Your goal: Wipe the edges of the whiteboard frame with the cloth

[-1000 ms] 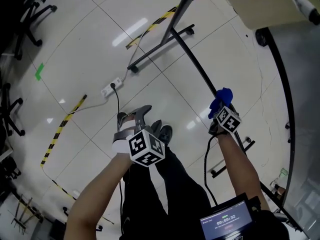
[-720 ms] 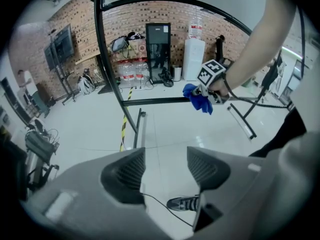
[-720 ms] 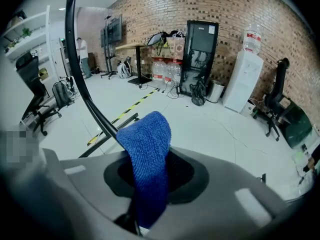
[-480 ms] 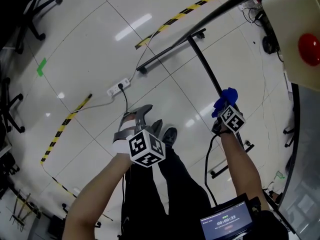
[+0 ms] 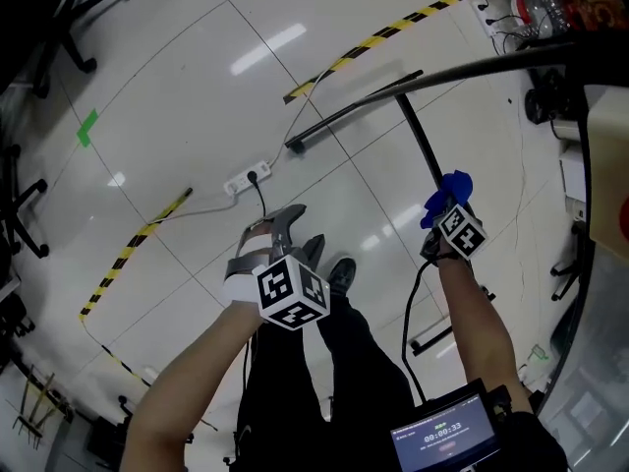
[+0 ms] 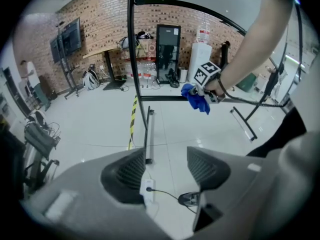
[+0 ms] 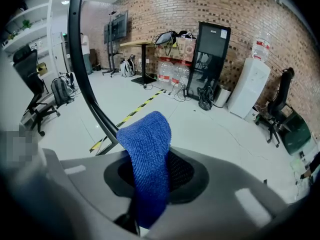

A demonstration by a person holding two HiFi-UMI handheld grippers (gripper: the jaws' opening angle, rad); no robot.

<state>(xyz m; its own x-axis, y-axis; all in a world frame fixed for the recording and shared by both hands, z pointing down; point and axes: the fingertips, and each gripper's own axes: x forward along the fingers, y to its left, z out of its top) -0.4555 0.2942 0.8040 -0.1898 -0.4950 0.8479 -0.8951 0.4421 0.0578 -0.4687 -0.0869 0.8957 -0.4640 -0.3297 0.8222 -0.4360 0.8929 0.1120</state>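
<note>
Both hands have shifted sideways together across the floor. Left gripper (image 5: 293, 232): jaws apart, empty. Right gripper (image 5: 444, 214): clamped on the blue cloth (image 7: 145, 149), whose free end stands near the black whiteboard frame (image 7: 81, 69); contact cannot be confirmed. Step in hand is probably the approach. Next, press the cloth onto the frame edge and slide along it.

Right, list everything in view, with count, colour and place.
cloth: one, blue, clamped in the right gripper
frame: one, black tubing, standing beside the right gripper
power strip: one, white, floor ahead of the left gripper
hazard tape: several strips, yellow-black, floor
tape mark: one, green, floor at left
water dispenser: one, white, by brick wall
left gripper: one, grey, jaws apart, empty
right gripper: one, grey, shut on the cloth
</note>
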